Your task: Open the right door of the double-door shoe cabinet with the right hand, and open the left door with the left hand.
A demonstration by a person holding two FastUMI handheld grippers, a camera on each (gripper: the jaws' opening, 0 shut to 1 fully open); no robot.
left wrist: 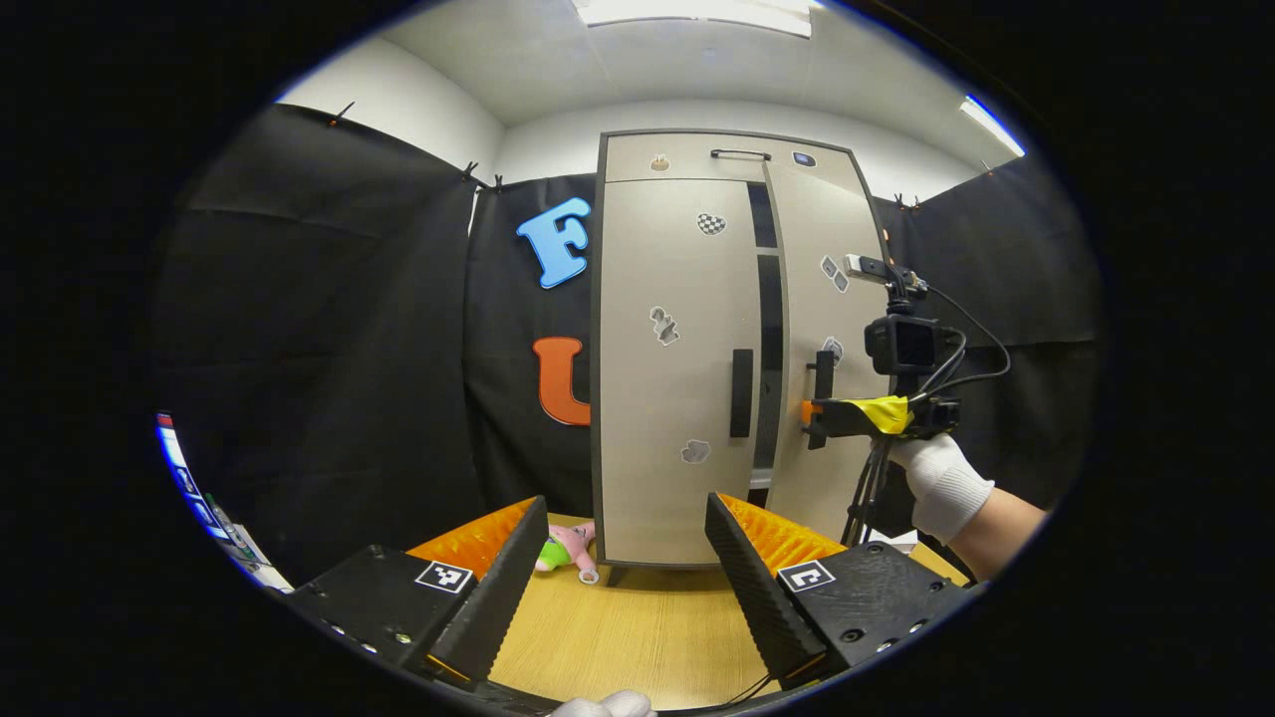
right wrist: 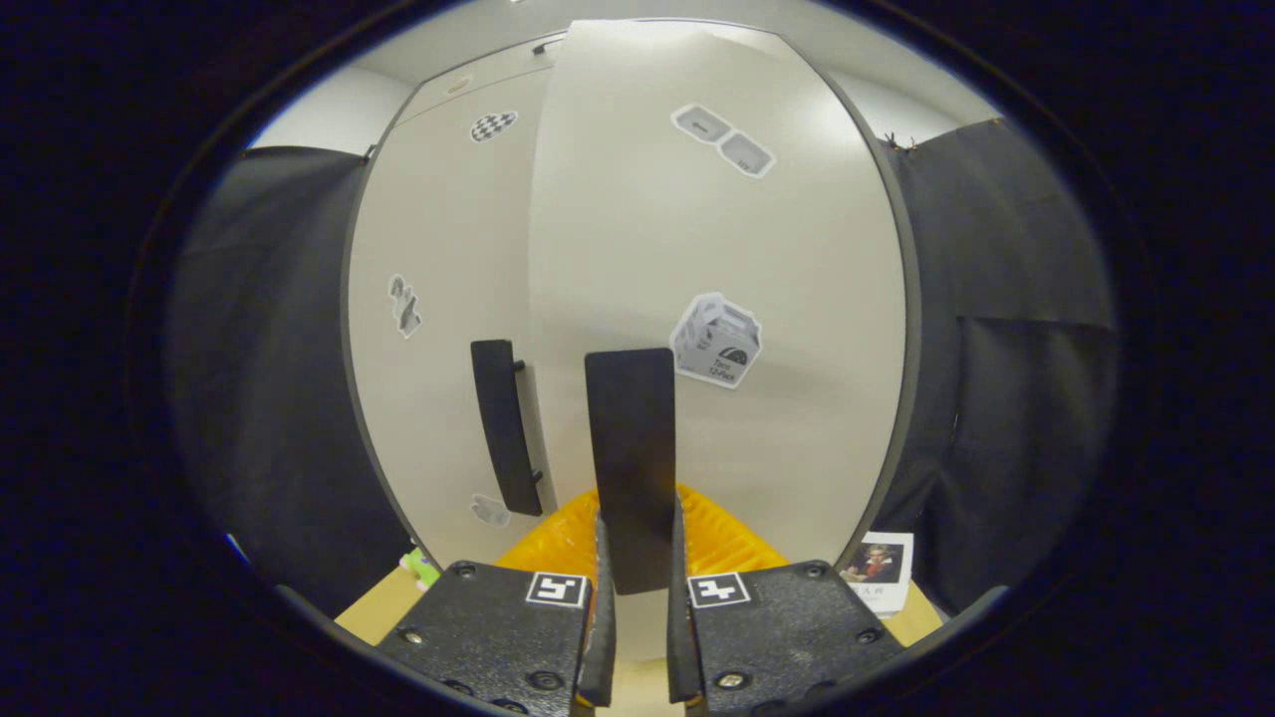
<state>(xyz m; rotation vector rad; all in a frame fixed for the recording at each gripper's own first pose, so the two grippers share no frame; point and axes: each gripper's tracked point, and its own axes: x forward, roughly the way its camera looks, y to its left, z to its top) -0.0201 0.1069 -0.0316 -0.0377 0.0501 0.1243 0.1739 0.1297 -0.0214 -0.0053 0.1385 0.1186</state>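
The beige shoe cabinet stands on the table ahead. Its right door (left wrist: 819,249) is swung slightly ajar, showing a dark gap beside the left door (left wrist: 667,299), which is flush. In the right gripper view, my right gripper (right wrist: 637,583) is shut on the right door's black vertical handle (right wrist: 630,448), low on the bar. The left gripper view shows that same gripper (left wrist: 819,420) held by a gloved hand (left wrist: 936,478). My left gripper (left wrist: 628,597) is open over the table, some way short of the left door's handle (left wrist: 741,392), with nothing between its fingers.
A pink and green plush toy (left wrist: 568,548) lies on the wooden table (left wrist: 637,637) at the cabinet's left foot. A tripod (left wrist: 869,488) stands to the right of the cabinet. A small photo card (right wrist: 877,568) sits by the cabinet's right corner. Black cloth walls surround the booth.
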